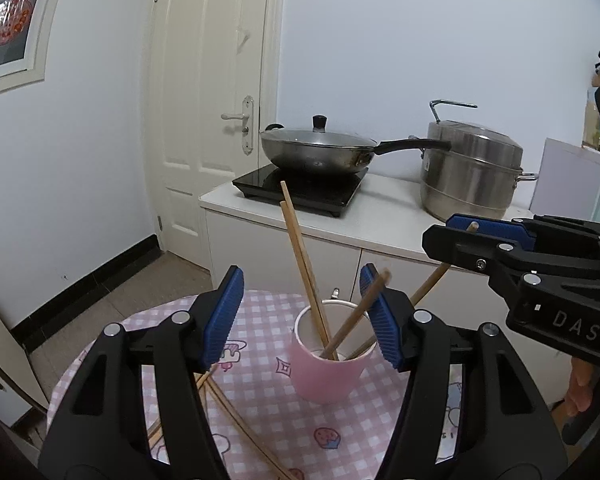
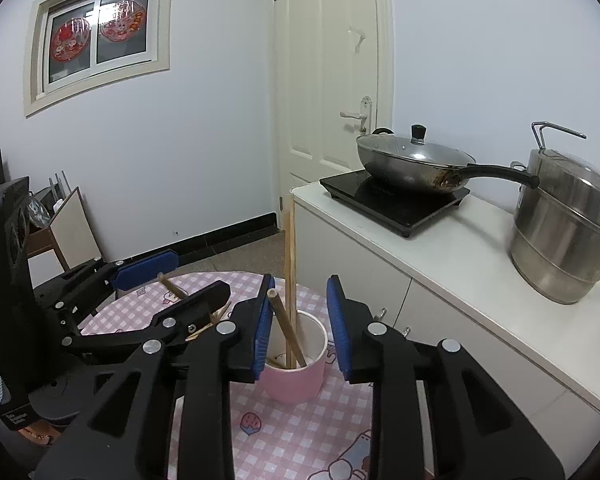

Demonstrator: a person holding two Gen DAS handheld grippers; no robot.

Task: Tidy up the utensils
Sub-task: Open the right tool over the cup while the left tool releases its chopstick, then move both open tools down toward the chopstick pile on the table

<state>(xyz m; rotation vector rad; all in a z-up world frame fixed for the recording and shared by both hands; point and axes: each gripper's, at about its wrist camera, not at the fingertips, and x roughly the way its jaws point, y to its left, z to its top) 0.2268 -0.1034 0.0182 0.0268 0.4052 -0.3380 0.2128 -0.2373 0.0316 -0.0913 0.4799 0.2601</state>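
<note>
A pink cup stands on the round table's pink checked cloth and holds several wooden chopsticks. My left gripper is open just in front of the cup; one slanted chopstick rests by its right pad. My right gripper is open above the cup. Another slanted chopstick leans against its left pad, and the other pad stands clear of it. More chopsticks lie loose on the cloth under my left gripper.
Behind the table runs a white counter with a black induction hob, a lidded wok whose handle points right, and a steel steamer pot. A white door stands at the back. A hand holds the right gripper.
</note>
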